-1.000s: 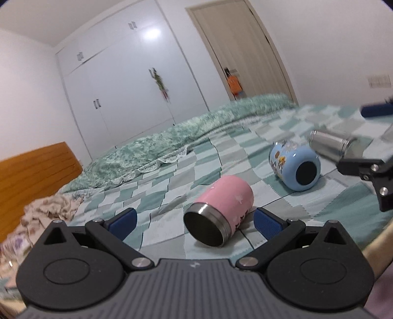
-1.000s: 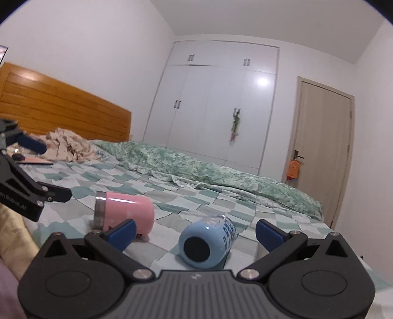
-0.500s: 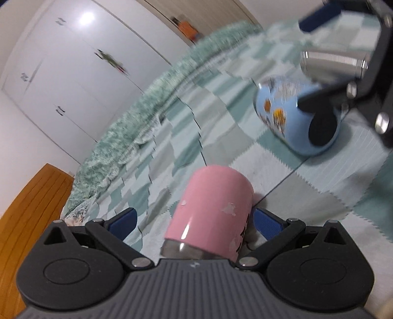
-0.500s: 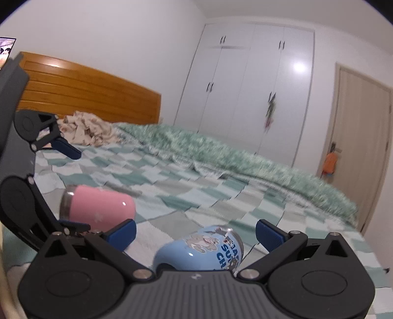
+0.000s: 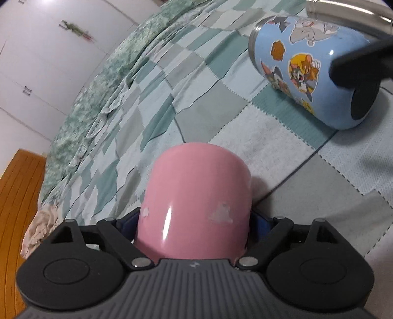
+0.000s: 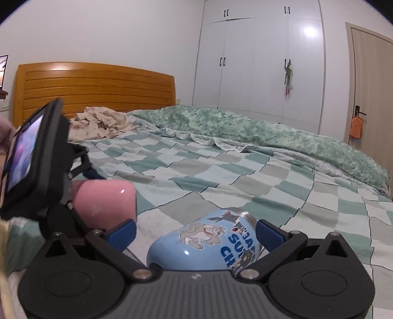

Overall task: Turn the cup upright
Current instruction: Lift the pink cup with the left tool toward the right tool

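Now my left claw (image 5: 194, 220) has closed in on the pink cup (image 5: 196, 196): a second ago it stood off with its fingers wide and the cup's steel mouth facing me, and now the blue pads press the pink wall on both sides near the mouth end, base pointing away across the bed (image 5: 221, 110). I judge that a firm enough hold to start tipping it up. My right claw (image 6: 195, 233) has moved in too, from hovering short of the blue cartoon cup (image 6: 208, 243) to straddling it, but its fingers are spread with a gap on each side, so it grips nothing yet. Both cups lie on their sides on the checked quilt (image 6: 245, 171), near each other. A steel cup (image 5: 343, 7) lies just beyond the blue one, at the edge of my left view. What worries me is crowding: the two rigs are close, the right one's arm cuts across my left view, and the soft quilt may let an upright cup topple.
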